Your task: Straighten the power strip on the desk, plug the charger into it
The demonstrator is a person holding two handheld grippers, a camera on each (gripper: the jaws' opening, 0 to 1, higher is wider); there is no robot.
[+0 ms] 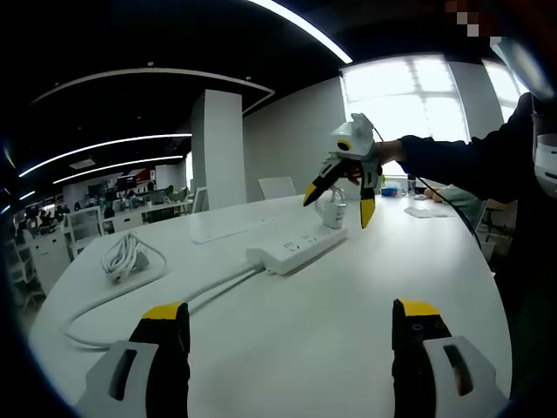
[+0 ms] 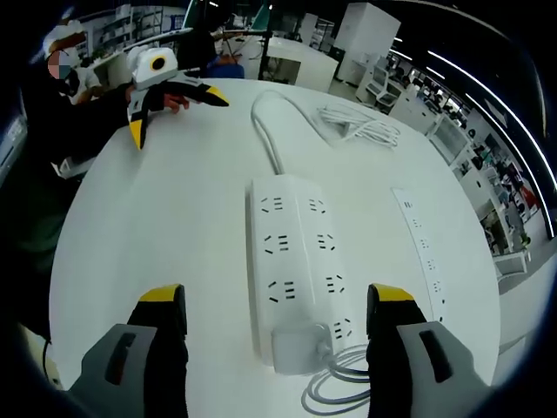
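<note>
On the white desk [image 1: 365,296] in the left gripper view, the power strip [image 1: 296,248] lies at mid-distance with the white charger [image 1: 332,211] standing plugged in at its far end. Its thick cord [image 1: 130,300] curves off toward the left, near a coiled white cable [image 1: 122,257]. The left tool [image 1: 291,335] hangs over bare desk, its yellow-tipped jaws spread wide with nothing between them. The right tool [image 1: 341,202], held from a dark sleeve [image 1: 461,165], hovers just above the charger, jaws parted and empty.

Across in the right gripper view, the power strip [image 2: 296,261] runs straight away from the camera, the charger [image 2: 300,348] seated at its near end with its thin cord [image 2: 335,383] looped beside it. A slimmer second strip [image 2: 426,252] lies to the right. The right tool [image 2: 277,309] straddles the charger end, jaws wide apart, touching nothing. The left tool [image 2: 178,117] hovers over the far desk, also released.
</note>
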